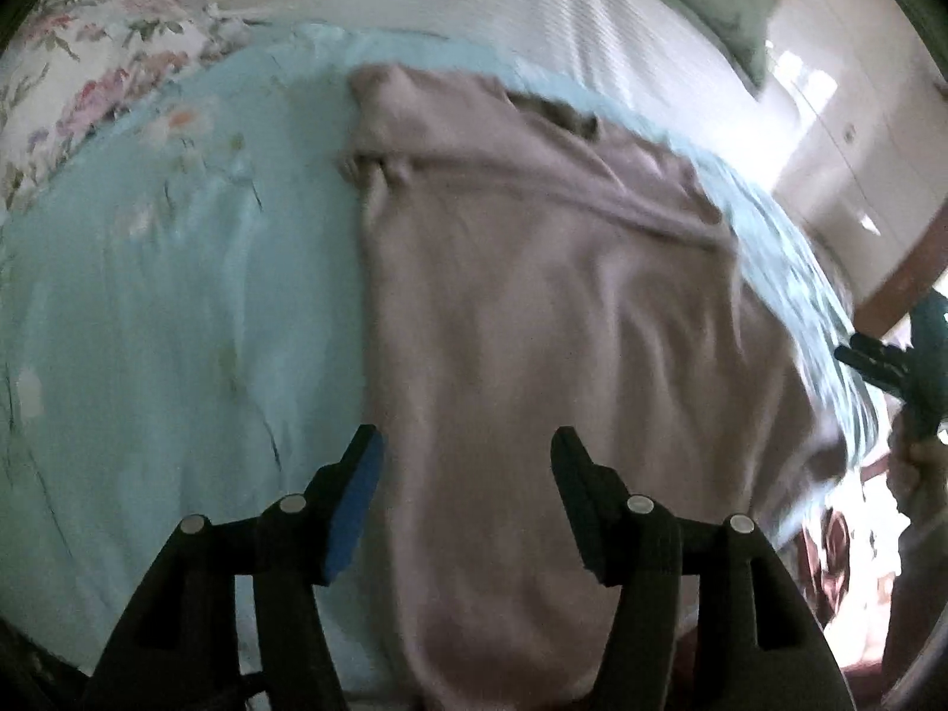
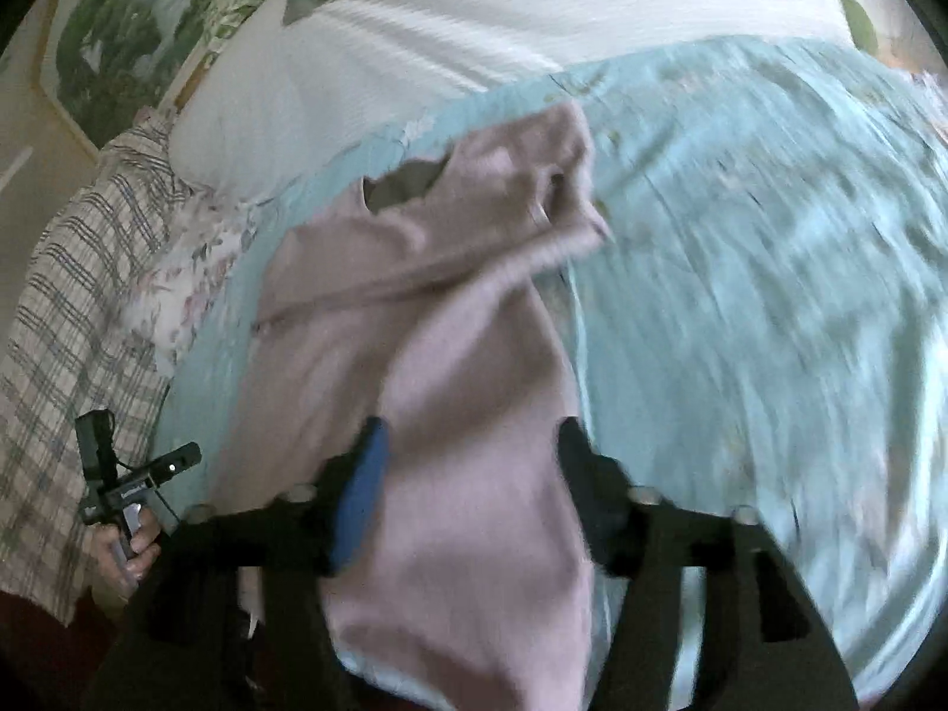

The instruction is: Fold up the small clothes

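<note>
On light-blue floral bedspread (image 1: 148, 308): mauve knit top (image 1: 533, 326) spread flat. Your left gripper (image 1: 468, 444) and right gripper (image 2: 471, 435) gape, clamping nothing. White pillow (image 2: 474, 29) behind.

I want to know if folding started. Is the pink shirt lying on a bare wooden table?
No, the pink shirt is spread out on a light blue flowery blanket on a bed.

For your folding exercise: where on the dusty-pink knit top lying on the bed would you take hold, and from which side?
Take the dusty-pink knit top by its near bottom hem, one corner per tool, coming from the bed's near edge. It lies lengthwise, neckline far away, sleeves seemingly folded in, so lifting the hem toward the neckline should halve it.
</note>
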